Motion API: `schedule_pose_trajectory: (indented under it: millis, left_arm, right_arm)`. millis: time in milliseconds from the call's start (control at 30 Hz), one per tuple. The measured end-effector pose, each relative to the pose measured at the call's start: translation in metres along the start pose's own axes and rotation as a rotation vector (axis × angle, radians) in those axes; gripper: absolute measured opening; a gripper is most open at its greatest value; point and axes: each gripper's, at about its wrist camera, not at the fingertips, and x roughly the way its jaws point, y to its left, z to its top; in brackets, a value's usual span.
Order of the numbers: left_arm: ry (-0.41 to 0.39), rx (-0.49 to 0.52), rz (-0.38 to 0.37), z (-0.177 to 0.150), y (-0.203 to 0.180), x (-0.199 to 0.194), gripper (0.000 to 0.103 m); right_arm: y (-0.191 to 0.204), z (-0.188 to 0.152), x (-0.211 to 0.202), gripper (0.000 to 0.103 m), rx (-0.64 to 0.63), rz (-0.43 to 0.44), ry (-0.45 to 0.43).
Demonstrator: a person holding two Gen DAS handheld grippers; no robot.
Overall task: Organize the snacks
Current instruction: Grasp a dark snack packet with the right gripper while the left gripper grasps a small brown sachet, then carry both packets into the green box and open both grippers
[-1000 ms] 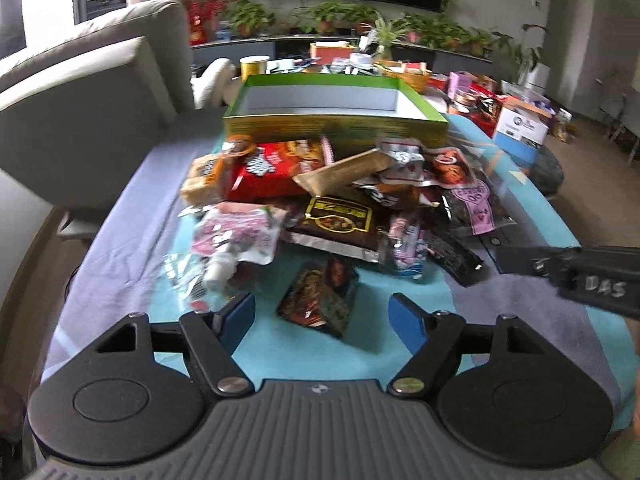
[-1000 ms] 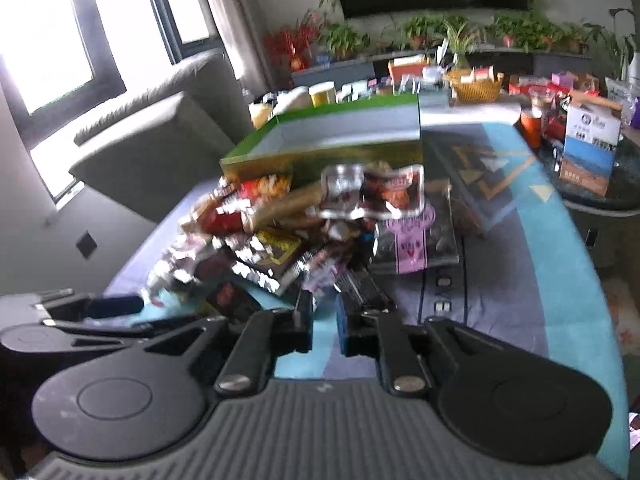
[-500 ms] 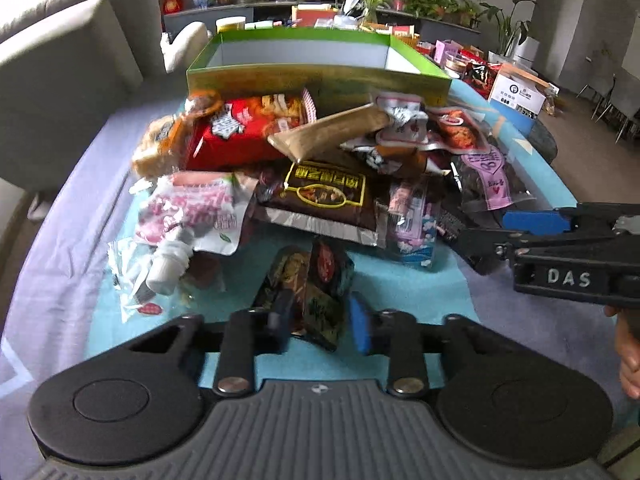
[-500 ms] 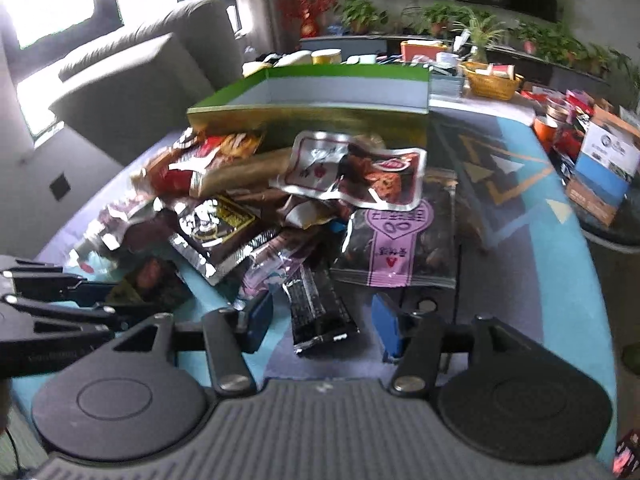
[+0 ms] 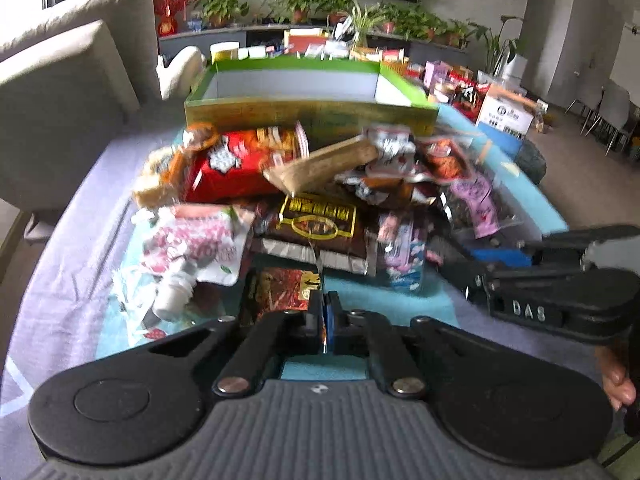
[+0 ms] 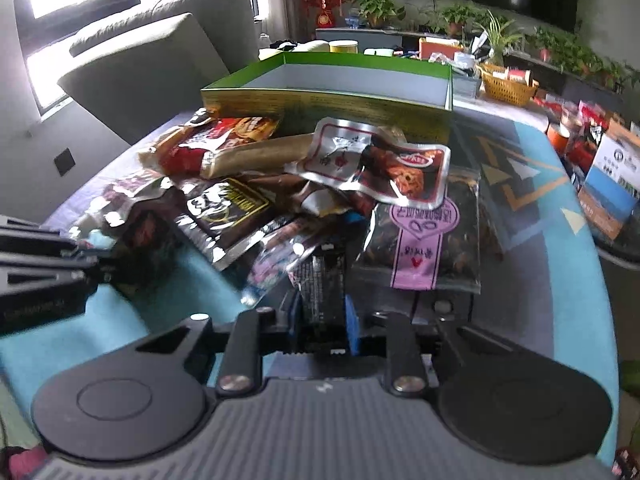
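A heap of snack packets (image 5: 320,184) lies on the table before an open green box (image 5: 304,96), which also shows in the right wrist view (image 6: 332,92). My left gripper (image 5: 325,320) is shut on a dark red-and-gold snack packet (image 5: 280,292), held on edge at the heap's near side. My right gripper (image 6: 322,320) is shut on a narrow black snack packet (image 6: 322,284) at the heap's near right. The right gripper also shows in the left wrist view (image 5: 480,268). The left gripper shows at the left edge of the right wrist view (image 6: 104,268).
A blue and purple cloth (image 5: 68,280) covers the table. A grey sofa (image 5: 68,92) stands at the left. Behind the box are plants, jars and a wicker basket (image 6: 508,88). A white and blue carton (image 6: 612,184) stands at the right.
Both grippers have closed: the left one on the dark red-and-gold packet, the right one on the narrow black packet. Before that, both moved in on the heap.
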Motion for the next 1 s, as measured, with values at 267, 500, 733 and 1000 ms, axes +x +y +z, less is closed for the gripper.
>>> schedule_pose_trajectory:
  millis: [267,500,733,1000]
  left_arm:
    - [-0.088,0.016,-0.020,0.011,-0.007,-0.041,0.002]
    - [-0.179,0.078,-0.009,0.039,-0.015,-0.065,0.002]
    - [-0.251,0.130,0.024,0.094,-0.009,-0.061,0.002]
    - [-0.243,0.114,0.027,0.169,0.013,-0.008,0.002]
  right_arm:
    - [0.009,-0.004,-0.052,0.056,0.044,0.020,-0.074]
    - [0.021,0.017,-0.091,0.056,0.008,0.010,-0.230]
    - [0.009,0.071,-0.077,0.056,0.037,0.010,-0.290]
    - [-0.024,0.151,-0.013,0.056,0.116,-0.001,-0.268]
